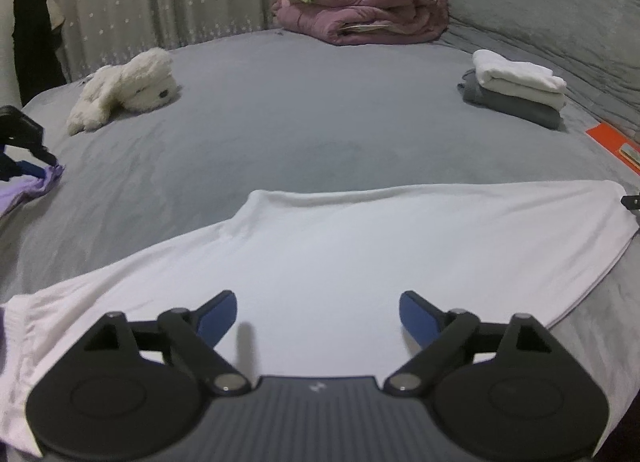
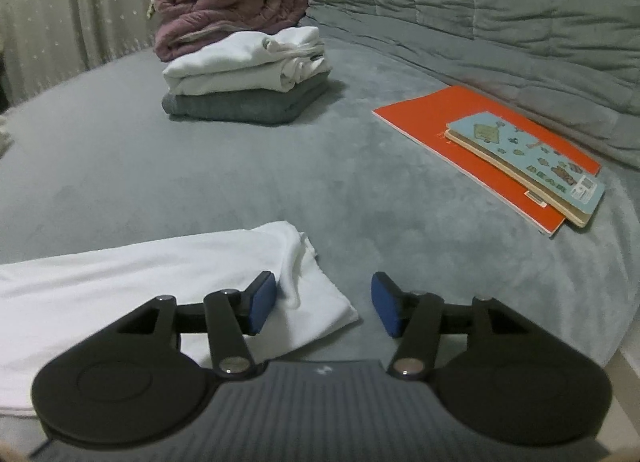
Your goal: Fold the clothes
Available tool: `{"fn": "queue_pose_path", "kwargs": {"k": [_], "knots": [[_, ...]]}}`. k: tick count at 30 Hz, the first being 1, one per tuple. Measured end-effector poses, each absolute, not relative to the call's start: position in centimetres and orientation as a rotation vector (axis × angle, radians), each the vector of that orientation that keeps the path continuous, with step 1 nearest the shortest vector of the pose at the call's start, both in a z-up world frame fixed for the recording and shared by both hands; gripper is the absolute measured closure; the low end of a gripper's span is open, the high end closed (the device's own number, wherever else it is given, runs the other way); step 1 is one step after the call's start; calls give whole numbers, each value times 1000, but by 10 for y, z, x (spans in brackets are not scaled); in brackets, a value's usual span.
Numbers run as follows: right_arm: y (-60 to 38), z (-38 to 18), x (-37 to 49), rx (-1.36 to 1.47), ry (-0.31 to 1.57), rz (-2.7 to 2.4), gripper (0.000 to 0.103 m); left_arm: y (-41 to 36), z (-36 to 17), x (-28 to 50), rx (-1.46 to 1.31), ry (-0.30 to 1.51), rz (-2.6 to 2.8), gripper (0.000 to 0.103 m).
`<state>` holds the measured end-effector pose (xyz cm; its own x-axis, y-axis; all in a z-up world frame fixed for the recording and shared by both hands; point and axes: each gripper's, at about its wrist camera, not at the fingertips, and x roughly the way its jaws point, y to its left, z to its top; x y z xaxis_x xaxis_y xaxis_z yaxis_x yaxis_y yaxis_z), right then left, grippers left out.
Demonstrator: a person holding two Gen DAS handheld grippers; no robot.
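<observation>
Left claw [image 1: 318, 314] and right claw [image 2: 324, 302], jaws apart, empty.

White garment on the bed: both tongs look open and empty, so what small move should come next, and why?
Probably lower the right tongs onto the near right corner of the white garment and pinch it. That corner lies between the open pads, unheld, and the left tongs hover open over flat cloth, so a fresh grip seems needed before another fold.

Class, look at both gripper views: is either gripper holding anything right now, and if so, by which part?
Nothing is held. The left gripper stands open above the white garment. The right gripper is open too, that garment's corner lying loose between its pads.
</observation>
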<state>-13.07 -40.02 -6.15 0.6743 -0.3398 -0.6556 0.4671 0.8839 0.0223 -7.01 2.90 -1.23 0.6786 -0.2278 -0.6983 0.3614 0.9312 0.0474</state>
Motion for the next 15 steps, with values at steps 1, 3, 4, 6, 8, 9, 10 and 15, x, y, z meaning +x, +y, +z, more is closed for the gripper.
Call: {"fn": "queue_pose_path", "kwargs": {"k": [1,3,4,6,8,9,10,15], "knots": [[-400,-61,-130,204,699,-462,45,31,-12,-70,183,764,-331,8],[-400,-59,-127,223,707,-472,45,35,-12,-71,177,781,-330,4],[-400,-59,-126,233,710,-477,44,36,-12,-71,178,792,-332,3],[-400,-57,-124,252,717,-486,44,39,-12,-73,187,806,-337,2],[-400,-56,-125,295,714,-474,44,42,-13,-76,202,805,-345,2],[-400,-55,-125,316,712,-468,44,45,-14,-77,210,806,-342,1],[-400,-54,-125,331,711,-464,44,47,-14,-78,217,808,-339,1],[-393,-55,-122,321,721,-465,46,62,-12,-77,173,814,-319,1]]}}
